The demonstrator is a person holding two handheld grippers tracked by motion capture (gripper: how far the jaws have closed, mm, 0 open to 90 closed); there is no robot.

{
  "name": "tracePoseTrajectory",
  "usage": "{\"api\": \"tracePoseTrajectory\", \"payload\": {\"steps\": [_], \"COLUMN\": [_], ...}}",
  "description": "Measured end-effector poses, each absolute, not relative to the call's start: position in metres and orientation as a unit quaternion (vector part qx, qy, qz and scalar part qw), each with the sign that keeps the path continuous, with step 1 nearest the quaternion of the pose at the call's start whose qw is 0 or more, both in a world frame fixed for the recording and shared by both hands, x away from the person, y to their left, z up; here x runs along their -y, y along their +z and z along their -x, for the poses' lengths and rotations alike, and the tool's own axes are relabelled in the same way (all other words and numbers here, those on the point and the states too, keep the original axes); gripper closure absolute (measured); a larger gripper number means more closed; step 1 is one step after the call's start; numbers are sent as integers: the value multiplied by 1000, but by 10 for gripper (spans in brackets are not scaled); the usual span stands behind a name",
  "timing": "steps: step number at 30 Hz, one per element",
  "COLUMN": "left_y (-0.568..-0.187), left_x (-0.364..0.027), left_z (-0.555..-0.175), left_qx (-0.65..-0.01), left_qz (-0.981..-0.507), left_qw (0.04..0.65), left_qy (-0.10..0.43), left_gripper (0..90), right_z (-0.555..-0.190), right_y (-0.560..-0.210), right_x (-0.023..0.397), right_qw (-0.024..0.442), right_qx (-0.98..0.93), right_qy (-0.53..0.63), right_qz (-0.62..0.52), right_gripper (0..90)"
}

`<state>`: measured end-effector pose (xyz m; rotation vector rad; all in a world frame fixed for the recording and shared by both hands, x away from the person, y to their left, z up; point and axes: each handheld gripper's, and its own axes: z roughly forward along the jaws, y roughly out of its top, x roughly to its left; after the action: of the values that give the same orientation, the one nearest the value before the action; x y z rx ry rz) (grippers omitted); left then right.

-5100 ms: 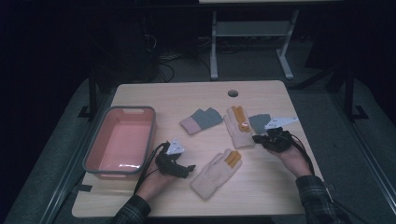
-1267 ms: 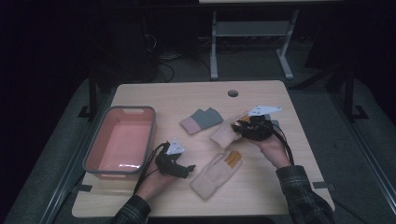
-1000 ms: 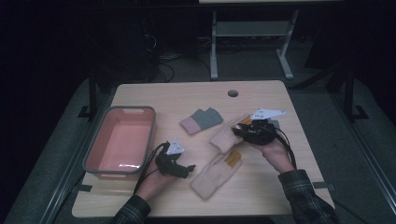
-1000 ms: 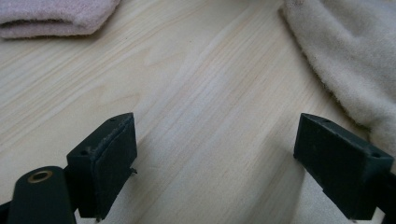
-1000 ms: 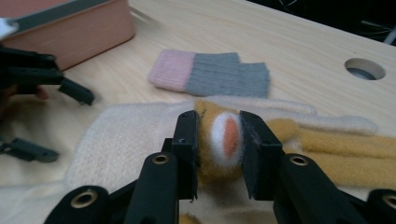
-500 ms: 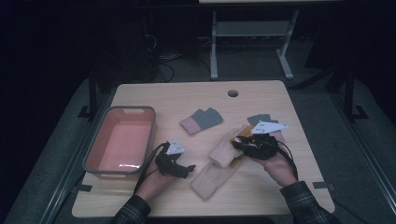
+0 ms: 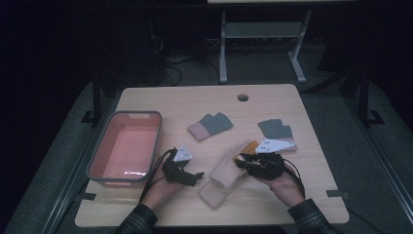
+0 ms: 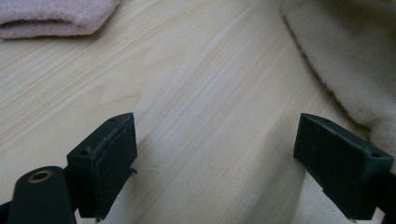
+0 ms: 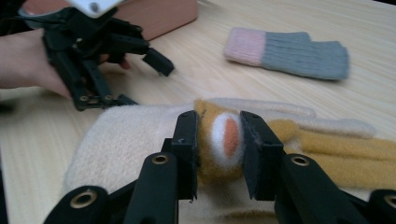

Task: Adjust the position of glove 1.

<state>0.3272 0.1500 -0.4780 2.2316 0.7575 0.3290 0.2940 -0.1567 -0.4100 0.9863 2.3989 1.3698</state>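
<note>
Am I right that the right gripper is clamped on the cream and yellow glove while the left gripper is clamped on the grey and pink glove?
Only partly. The right gripper is clamped on the cream and yellow glove, but the left gripper holds nothing: the left gripper view shows its jaws wide apart over bare table. The grey and pink glove lies untouched, as the high view shows.

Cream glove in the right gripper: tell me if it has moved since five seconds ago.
Yes. The cream glove has come away from the grey glove and now lies over the other cream glove.
</note>
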Motion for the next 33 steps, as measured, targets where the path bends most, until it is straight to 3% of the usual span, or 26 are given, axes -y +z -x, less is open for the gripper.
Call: {"api": "tracePoseTrajectory", "payload": {"steps": [16, 33], "left_y": [-478, -478], "left_x": [-150, -150], "left_z": [-327, -327], "left_qx": [-294, -294], "left_qz": [-872, -872], "left_qw": [370, 370], "left_qy": [128, 129], "left_gripper": [126, 126], "right_z": [-267, -266], "right_y": [-414, -424], "right_x": [133, 119], "right_qw": [101, 105], "right_qx": [-821, -823], "right_qy": [465, 449], "right_qz": [-316, -331], "right_gripper": [688, 686]}}
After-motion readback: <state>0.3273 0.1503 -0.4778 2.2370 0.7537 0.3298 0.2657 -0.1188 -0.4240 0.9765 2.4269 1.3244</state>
